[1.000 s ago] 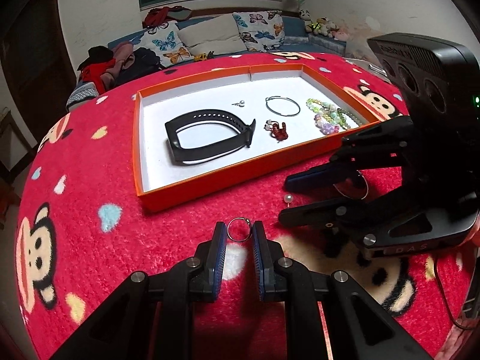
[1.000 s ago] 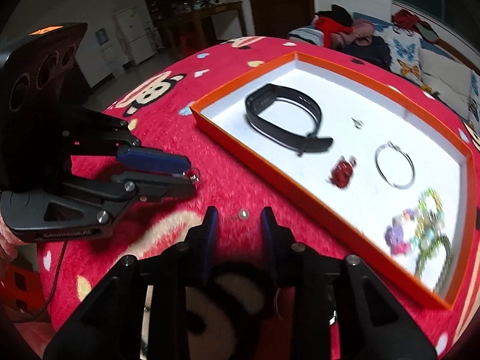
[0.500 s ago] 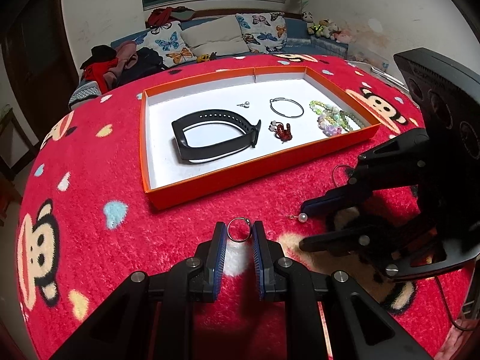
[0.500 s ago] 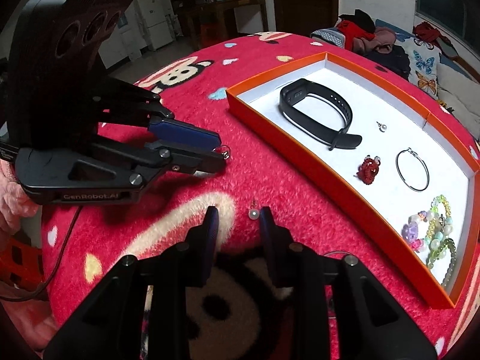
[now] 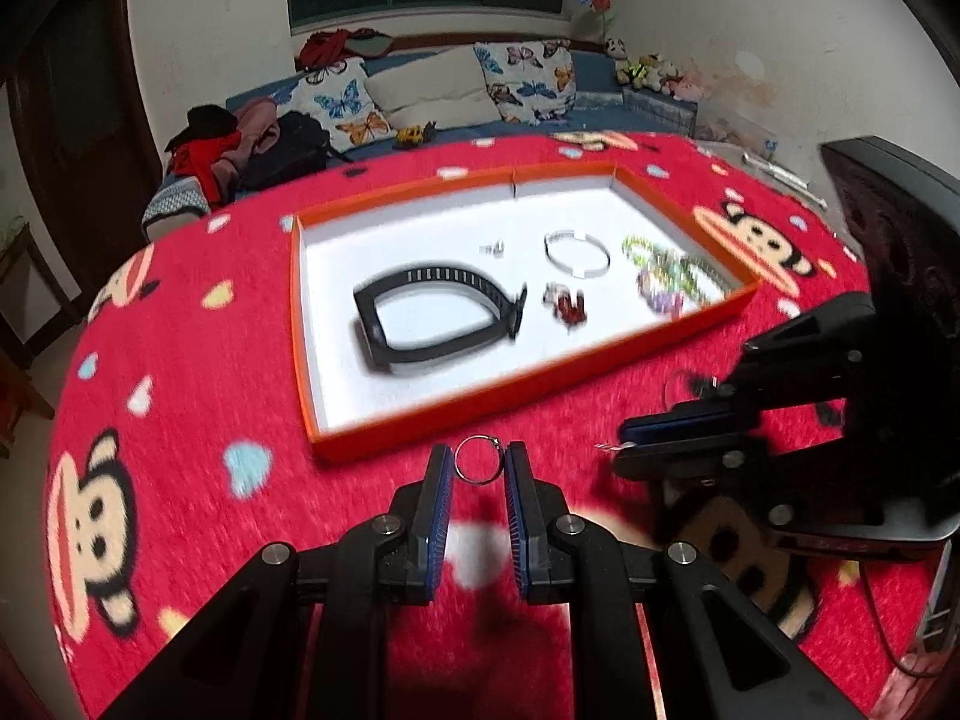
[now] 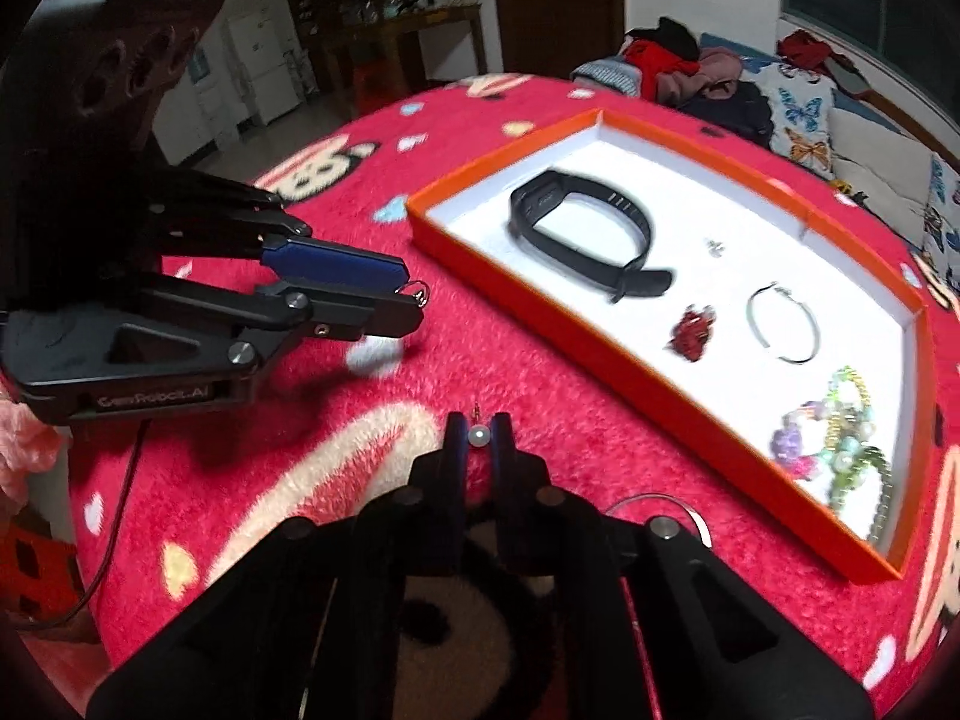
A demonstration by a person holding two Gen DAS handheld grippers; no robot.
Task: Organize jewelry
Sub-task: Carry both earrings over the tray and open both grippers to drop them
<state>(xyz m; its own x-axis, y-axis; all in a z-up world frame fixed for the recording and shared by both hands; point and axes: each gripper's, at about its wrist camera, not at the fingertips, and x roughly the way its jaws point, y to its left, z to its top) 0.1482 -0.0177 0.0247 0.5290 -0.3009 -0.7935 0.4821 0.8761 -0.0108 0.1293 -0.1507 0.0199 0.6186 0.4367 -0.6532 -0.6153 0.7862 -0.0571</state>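
Note:
My left gripper (image 5: 477,467) is shut on a small silver ring (image 5: 478,460) and holds it above the red cloth, just short of the orange tray's (image 5: 456,426) near wall. My right gripper (image 6: 478,429) is shut on a pearl earring (image 6: 479,434), also lifted off the cloth. In the right wrist view the left gripper (image 6: 414,303) shows at left with the ring (image 6: 422,293) at its tips. The tray (image 6: 630,354) holds a black wristband (image 5: 438,324), a red charm (image 5: 567,306), a silver bangle (image 5: 577,252), a small stud (image 5: 495,249) and beaded bracelets (image 5: 666,276).
A thin wire hoop (image 6: 660,507) lies on the red monkey-print cloth (image 5: 180,360) beside my right gripper. It also shows in the left wrist view (image 5: 681,381). A sofa with cushions and clothes (image 5: 420,96) stands behind the table.
My right gripper has closed on the pearl earring and lifted it off the cloth. Both grippers have risen and moved back a little; the left still holds the ring.

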